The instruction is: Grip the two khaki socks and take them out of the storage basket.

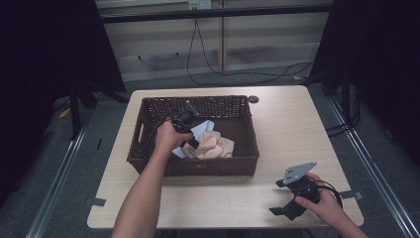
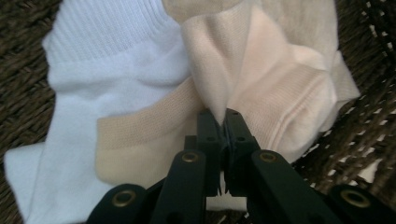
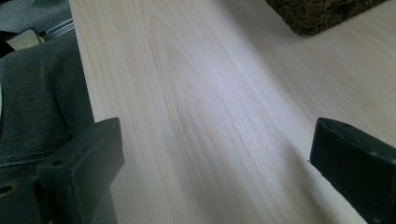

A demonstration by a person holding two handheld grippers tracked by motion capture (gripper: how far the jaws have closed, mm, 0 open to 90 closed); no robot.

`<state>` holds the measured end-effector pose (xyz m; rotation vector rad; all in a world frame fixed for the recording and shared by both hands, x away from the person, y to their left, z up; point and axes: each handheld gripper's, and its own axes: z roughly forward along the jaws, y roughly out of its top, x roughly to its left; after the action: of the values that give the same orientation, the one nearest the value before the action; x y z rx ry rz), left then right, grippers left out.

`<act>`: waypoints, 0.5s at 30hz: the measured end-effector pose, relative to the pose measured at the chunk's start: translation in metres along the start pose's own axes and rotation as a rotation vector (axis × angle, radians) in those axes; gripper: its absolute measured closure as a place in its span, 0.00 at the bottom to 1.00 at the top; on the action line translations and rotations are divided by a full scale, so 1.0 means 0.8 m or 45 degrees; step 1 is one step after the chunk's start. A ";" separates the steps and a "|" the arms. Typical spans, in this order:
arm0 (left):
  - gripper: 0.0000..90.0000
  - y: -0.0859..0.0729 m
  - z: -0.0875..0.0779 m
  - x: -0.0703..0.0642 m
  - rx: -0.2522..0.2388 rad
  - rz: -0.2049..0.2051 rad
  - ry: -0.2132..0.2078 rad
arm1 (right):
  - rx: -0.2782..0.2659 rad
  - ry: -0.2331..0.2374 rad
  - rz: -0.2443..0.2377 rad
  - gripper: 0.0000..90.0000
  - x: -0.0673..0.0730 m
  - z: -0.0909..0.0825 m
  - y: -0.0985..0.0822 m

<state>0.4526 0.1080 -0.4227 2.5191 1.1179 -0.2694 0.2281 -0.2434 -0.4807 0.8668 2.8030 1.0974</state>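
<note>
A beige sock (image 2: pixel 280 84) lies bunched on a white sock (image 2: pixel 107 65) inside a dark wicker basket (image 1: pixel 198 166). My left gripper (image 2: pixel 223 119) reaches down into the basket and is shut on a raised fold of the beige sock, which peaks between its black jaws. In the high view the beige sock (image 1: pixel 214 146) and the white sock (image 1: pixel 202 130) sit in the basket's middle, under the left gripper (image 1: pixel 190 143). My right gripper (image 1: pixel 276 197) rests low over the table near the front right corner, jaws wide apart with bare wood between its fingers (image 3: pixel 84 158).
The basket stands on a pale wooden table (image 3: pixel 210 93); its near corner (image 3: pixel 322 11) shows at the top of the right gripper view. A dark round grommet (image 1: pixel 253 99) is set in the tabletop behind the basket. Cables hang along the far wall.
</note>
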 end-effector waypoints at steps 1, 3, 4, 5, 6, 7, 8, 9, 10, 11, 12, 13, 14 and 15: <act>0.97 0.001 -0.006 -0.002 -0.005 -0.008 -0.001 | 0.000 0.000 -0.001 0.03 0.000 0.000 0.000; 0.97 0.001 -0.020 -0.003 -0.034 -0.021 -0.017 | -0.005 -0.001 -0.009 0.03 -0.001 0.000 0.000; 0.97 0.001 -0.026 -0.005 -0.044 -0.040 -0.021 | -0.007 0.000 -0.011 0.03 -0.001 0.000 0.000; 0.97 0.001 -0.026 -0.005 -0.044 -0.040 -0.021 | -0.004 0.000 -0.003 0.03 -0.001 0.000 0.000; 0.97 0.001 -0.032 -0.005 -0.045 -0.043 -0.022 | -0.004 0.000 -0.003 0.03 -0.001 0.000 0.000; 0.97 0.001 -0.038 -0.007 -0.048 -0.043 -0.026 | -0.006 0.000 -0.002 0.03 -0.001 0.000 0.000; 0.97 0.001 -0.043 -0.008 -0.052 -0.045 -0.032 | -0.007 0.001 -0.004 0.03 -0.001 0.000 0.000; 0.97 0.000 -0.054 -0.012 -0.060 -0.054 -0.046 | -0.005 0.003 -0.003 0.03 0.000 0.000 0.000; 0.97 0.000 -0.060 -0.013 -0.071 -0.056 -0.046 | -0.006 0.001 -0.003 0.03 -0.001 0.000 0.000; 0.97 0.000 -0.060 -0.013 -0.071 -0.056 -0.046 | -0.006 0.001 -0.003 0.03 -0.001 0.000 0.000; 0.97 0.000 -0.070 -0.018 -0.069 -0.051 -0.046 | -0.008 0.002 -0.002 0.03 -0.001 0.000 0.000; 0.97 0.000 -0.075 -0.020 -0.064 -0.051 -0.053 | -0.010 0.001 -0.001 0.03 -0.001 0.000 0.000; 0.97 0.000 -0.075 -0.020 -0.064 -0.051 -0.053 | -0.008 0.002 -0.003 0.03 -0.001 0.000 0.000; 0.97 0.000 -0.080 -0.022 -0.050 -0.045 -0.049 | -0.008 0.002 -0.003 0.03 -0.001 0.000 0.000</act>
<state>0.4424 0.1219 -0.3589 2.4515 1.1425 -0.3016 0.2290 -0.2437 -0.4807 0.8628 2.7992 1.1063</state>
